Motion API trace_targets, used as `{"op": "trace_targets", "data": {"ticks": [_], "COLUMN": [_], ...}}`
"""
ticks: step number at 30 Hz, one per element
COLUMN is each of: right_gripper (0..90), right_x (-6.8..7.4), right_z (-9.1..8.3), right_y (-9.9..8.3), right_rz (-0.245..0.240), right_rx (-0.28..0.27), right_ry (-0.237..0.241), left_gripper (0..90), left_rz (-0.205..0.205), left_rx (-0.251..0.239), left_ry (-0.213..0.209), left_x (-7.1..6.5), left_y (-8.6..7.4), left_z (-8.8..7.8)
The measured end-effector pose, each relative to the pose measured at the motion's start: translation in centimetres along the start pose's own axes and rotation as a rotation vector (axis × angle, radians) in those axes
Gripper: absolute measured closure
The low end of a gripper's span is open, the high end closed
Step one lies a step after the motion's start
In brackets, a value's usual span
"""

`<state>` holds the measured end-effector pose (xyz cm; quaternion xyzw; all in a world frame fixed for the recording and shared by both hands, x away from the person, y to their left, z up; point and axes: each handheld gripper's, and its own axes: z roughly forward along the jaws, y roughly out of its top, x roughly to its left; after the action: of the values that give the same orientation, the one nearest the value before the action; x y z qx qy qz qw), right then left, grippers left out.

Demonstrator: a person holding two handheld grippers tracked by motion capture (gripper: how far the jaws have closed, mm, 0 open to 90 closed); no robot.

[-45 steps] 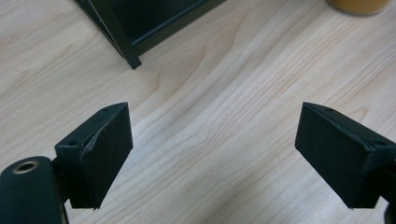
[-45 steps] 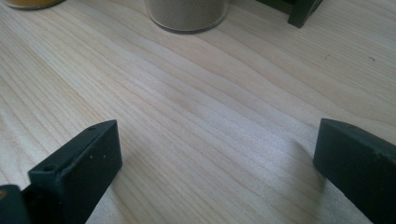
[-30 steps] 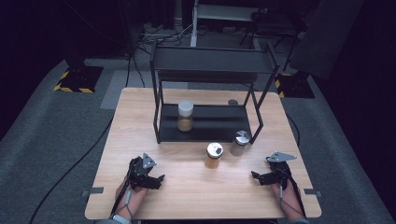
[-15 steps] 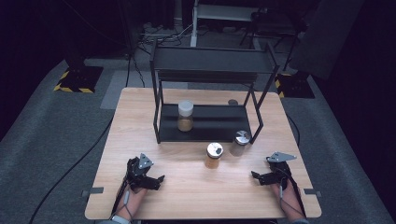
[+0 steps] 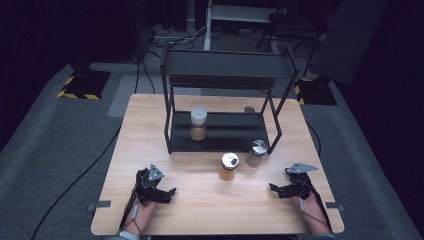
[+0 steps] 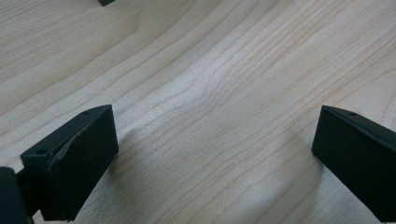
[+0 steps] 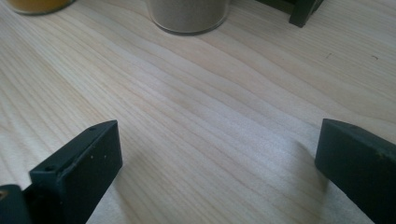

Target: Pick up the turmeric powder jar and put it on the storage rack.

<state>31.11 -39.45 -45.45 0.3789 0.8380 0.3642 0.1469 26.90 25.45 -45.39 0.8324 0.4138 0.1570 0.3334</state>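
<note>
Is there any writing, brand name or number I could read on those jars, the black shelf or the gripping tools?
None can be read.
Jar with a white lid on the black shelf: no legible label.
Two jars with silver lids on the wooden table: no label shows; the lids bear dark marks too small to read.
Yellow-black striped mats on the floor: hazard stripes, no words.
</note>
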Motion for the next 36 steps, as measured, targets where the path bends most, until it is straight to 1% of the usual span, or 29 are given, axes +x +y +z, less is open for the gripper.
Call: {"op": "trace_targets", "data": {"ticks": [2,3,4,7,10,12,13,18,19,20,21,23,27,32,35,36], "right_gripper": [0.4,0.4,0.4,0.4,0.5,0.9,1.0,1.2,1.2,1.2,1.2,1.3,1.9,1.9,2.0,2.0], "right_x": [-0.6,-1.0,-1.0,0.0,0.5,0.9,1.1,1.7,1.8,1.8,1.9,2.0,2.2,2.4,2.3,2.3], "right_z": [-0.2,-0.4,-0.6,-1.6,-2.5,-3.1,-3.3,-4.3,-4.6,-4.6,-5.0,-5.3,-5.7,-6.0,-6.1,-6.1], "right_y": [0.2,0.2,0.1,-0.2,-0.3,-0.1,0.1,0.2,0.3,0.3,0.3,0.4,1.0,1.6,2.4,2.4], "right_rz": [0.01,0.019,0.019,-0.028,-0.05,-0.073,-0.08,-0.099,-0.1,-0.1,-0.104,-0.105,-0.108,-0.129,-0.131,-0.131], "right_rx": [0.008,-0.002,-0.019,-0.082,-0.13,-0.145,-0.144,-0.171,-0.183,-0.183,-0.205,-0.215,-0.224,-0.223,-0.238,-0.238], "right_ry": [0.036,0.063,0.069,0.029,0.012,0.0,-0.006,-0.023,-0.024,-0.024,-0.022,-0.017,0.001,-0.001,0.015,0.015], "left_gripper": [0.0,0.0,0.0,0.0,0.0,0.0,0.0,0.0,0.0,0.0,0.0,0.0,0.0,0.0,0.0,0.0], "left_rz": [-0.002,-0.002,-0.002,-0.002,-0.001,-0.001,-0.001,-0.002,-0.002,-0.002,0.0,-0.001,-0.003,-0.003,-0.004,-0.004], "left_rx": [0.0,0.0,0.0,0.0,0.0,0.0,0.0,-0.001,-0.002,-0.002,-0.004,-0.004,-0.004,-0.004,-0.003,-0.003], "left_ry": [-0.001,-0.001,-0.001,-0.001,-0.002,-0.002,-0.002,-0.002,-0.002,-0.002,-0.001,-0.001,-0.001,-0.001,-0.001,-0.001], "left_x": [0.0,0.0,0.0,0.0,0.0,0.0,0.0,0.0,0.1,0.1,0.1,0.1,0.1,0.1,0.1,0.1], "left_y": [0.0,0.0,0.0,0.0,0.0,0.0,0.0,0.0,0.0,0.0,0.0,0.0,0.0,0.0,0.0,0.0], "left_z": [0.0,0.0,0.0,0.0,0.0,0.0,0.0,0.0,0.0,0.0,0.1,0.1,0.1,0.1,0.1,0.1]}}
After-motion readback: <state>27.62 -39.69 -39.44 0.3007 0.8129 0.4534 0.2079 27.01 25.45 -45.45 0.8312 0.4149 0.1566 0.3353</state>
